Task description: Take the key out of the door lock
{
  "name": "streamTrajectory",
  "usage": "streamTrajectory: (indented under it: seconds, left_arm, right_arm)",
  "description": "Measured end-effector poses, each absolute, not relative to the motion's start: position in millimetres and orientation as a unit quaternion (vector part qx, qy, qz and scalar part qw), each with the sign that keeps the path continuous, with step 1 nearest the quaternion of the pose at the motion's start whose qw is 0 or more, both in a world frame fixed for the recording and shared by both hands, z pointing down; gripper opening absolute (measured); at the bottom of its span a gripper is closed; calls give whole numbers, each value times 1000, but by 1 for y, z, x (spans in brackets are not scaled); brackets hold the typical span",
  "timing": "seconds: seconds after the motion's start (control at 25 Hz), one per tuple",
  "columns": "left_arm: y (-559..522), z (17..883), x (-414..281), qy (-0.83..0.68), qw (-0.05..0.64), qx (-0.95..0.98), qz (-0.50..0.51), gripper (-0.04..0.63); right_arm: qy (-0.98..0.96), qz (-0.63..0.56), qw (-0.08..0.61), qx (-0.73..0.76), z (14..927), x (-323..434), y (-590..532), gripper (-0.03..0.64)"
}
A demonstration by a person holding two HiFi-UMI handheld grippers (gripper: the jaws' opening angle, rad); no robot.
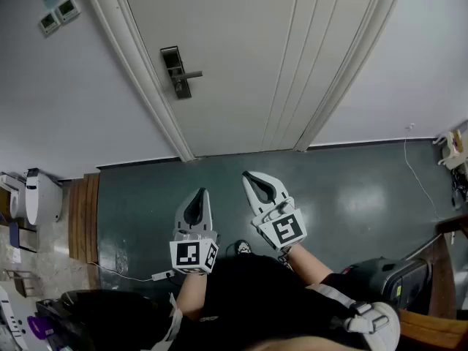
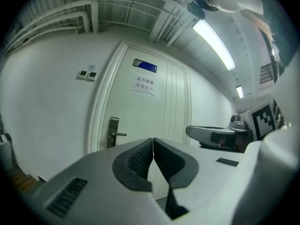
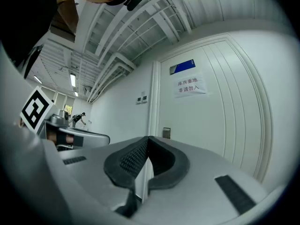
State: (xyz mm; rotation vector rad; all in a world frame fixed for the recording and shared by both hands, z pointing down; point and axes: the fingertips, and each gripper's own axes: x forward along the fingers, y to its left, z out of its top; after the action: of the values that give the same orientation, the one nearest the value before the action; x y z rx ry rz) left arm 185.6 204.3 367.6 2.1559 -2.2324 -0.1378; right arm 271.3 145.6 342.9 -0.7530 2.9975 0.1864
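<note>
The door lock sits on the left side of the white door, a dark plate with a handle that points to the right. The key should be in this plate, but it is too small to make out in any view, so I cannot tell where exactly it is.

Lower in the head view, the left gripper is held level over the grey floor, well apart from the door. Its fingers are together with nothing between them. Just beside it, the right gripper is also level, with its fingers together and empty.

I judge that this is the approach step and the pull is not yet begun. The next move calls for coming near the lock, opening the fingers of one gripper, clamping them on the head of the key and drawing it straight out.
</note>
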Motion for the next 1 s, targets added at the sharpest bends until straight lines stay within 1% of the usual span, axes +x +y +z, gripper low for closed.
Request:
streamTrajectory:
  seconds: [0.16, 0.32, 0.48, 0.6, 0.92, 1.0]
  left_arm:
    - [197, 374, 205, -718, 26, 694, -36, 25]
    - [196, 386, 208, -722, 39, 690, -23, 25]
    - [194, 392, 204, -731, 44, 681, -6, 25]
    - [191, 400, 202, -736, 55, 675, 3, 25]
    - [173, 419, 179, -741, 72, 667, 0, 25]
    - [171, 420, 170, -746, 74, 662, -5, 25]
  right_arm:
    - [970, 55, 25, -237, 348, 286, 139, 8]
    - [972, 41, 25, -230, 358, 290, 135, 8]
    - [978, -9, 40, -205, 369, 286, 128, 9]
    - [979, -55, 43, -191, 380, 286, 120, 110]
    - [979, -57, 5, -196, 403, 275, 102, 207]
    - [980, -48, -3, -192, 405, 267, 97, 213]
